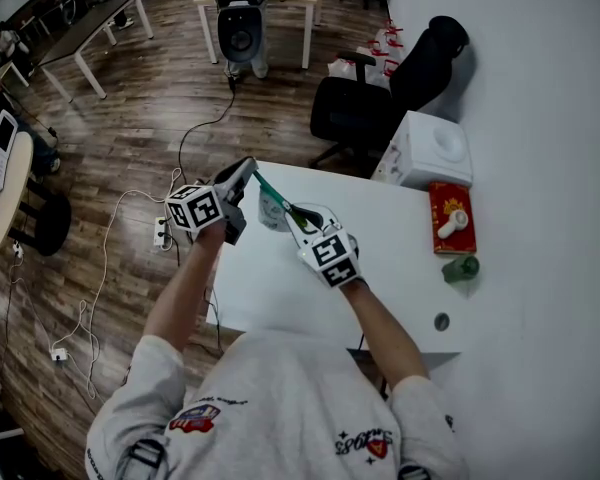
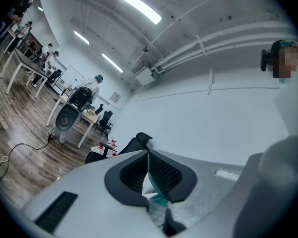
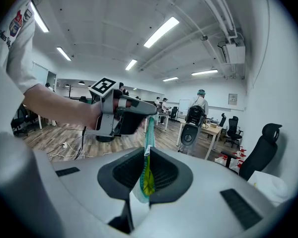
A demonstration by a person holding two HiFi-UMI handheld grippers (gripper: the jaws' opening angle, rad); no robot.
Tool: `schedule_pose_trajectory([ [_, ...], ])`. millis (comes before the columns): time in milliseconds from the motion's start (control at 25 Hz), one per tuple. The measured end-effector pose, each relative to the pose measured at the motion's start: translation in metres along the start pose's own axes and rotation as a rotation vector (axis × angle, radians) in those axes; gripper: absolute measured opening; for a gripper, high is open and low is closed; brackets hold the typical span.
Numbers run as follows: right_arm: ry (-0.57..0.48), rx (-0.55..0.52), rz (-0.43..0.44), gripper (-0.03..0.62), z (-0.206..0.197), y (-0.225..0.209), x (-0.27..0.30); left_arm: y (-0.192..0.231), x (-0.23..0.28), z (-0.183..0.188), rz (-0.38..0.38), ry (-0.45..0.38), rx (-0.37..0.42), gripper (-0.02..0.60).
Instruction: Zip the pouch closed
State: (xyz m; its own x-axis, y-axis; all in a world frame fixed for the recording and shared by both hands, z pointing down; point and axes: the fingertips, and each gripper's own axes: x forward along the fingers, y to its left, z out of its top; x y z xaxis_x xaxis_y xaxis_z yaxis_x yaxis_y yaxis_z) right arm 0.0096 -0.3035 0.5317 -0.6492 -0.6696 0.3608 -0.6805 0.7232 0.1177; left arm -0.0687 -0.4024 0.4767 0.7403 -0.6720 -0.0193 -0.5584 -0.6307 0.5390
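A clear pouch (image 1: 273,211) with a green zipper strip (image 1: 278,200) hangs in the air over the white table (image 1: 400,230), stretched between both grippers. My left gripper (image 1: 249,170) is shut on the far end of the strip; in the left gripper view (image 2: 149,156) a thin pouch edge with a green bit (image 2: 159,198) sits between its pads. My right gripper (image 1: 302,225) is shut on the strip's near end. The right gripper view (image 3: 148,150) shows the zipper strip (image 3: 149,133) and a yellow-green piece (image 3: 147,181) clamped in its jaws, with the left gripper (image 3: 150,114) just beyond.
On the table's right side lie a red box (image 1: 450,218), a green item (image 1: 460,268), a small dark round thing (image 1: 441,321) and a white appliance (image 1: 427,148). A black office chair (image 1: 365,108) stands behind the table. Cables and a power strip (image 1: 160,233) lie on the wooden floor at left.
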Motion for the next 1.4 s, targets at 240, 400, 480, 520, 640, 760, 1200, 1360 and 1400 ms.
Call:
schedule_pose_trajectory([
  [240, 0.013, 0.013, -0.002, 0.037, -0.017, -0.007, -0.008, 0.008, 0.001, -0.003, 0.022, -0.008, -0.010, 0.009],
  [400, 0.025, 0.017, -0.004, 0.037, -0.017, -0.007, -0.009, 0.014, -0.004, 0.003, 0.034, -0.014, -0.018, 0.009],
  [480, 0.032, 0.020, -0.006, 0.037, -0.019, -0.007, -0.010, 0.019, -0.007, 0.008, 0.043, -0.024, -0.024, 0.009],
  [520, 0.035, 0.022, -0.007, 0.037, -0.020, -0.007, -0.010, 0.021, -0.009, 0.010, 0.047, -0.029, -0.027, 0.009],
  [640, 0.043, 0.029, -0.010, 0.037, -0.023, -0.007, -0.010, 0.025, -0.013, 0.016, 0.050, -0.039, -0.043, 0.009],
  [760, 0.045, 0.032, -0.010, 0.037, -0.025, -0.007, -0.010, 0.031, -0.013, 0.014, 0.061, -0.040, -0.055, 0.011],
  [1200, 0.050, 0.034, -0.013, 0.037, -0.032, -0.010, -0.014, 0.028, -0.005, 0.011, 0.052, -0.023, -0.035, 0.011],
  [1360, 0.056, 0.042, -0.022, 0.038, -0.036, -0.013, -0.016, 0.024, -0.002, 0.008, 0.049, -0.013, -0.016, 0.009],
  [1400, 0.056, 0.045, -0.025, 0.038, -0.036, -0.014, -0.017, 0.021, -0.002, 0.007, 0.050, -0.003, 0.013, 0.011],
])
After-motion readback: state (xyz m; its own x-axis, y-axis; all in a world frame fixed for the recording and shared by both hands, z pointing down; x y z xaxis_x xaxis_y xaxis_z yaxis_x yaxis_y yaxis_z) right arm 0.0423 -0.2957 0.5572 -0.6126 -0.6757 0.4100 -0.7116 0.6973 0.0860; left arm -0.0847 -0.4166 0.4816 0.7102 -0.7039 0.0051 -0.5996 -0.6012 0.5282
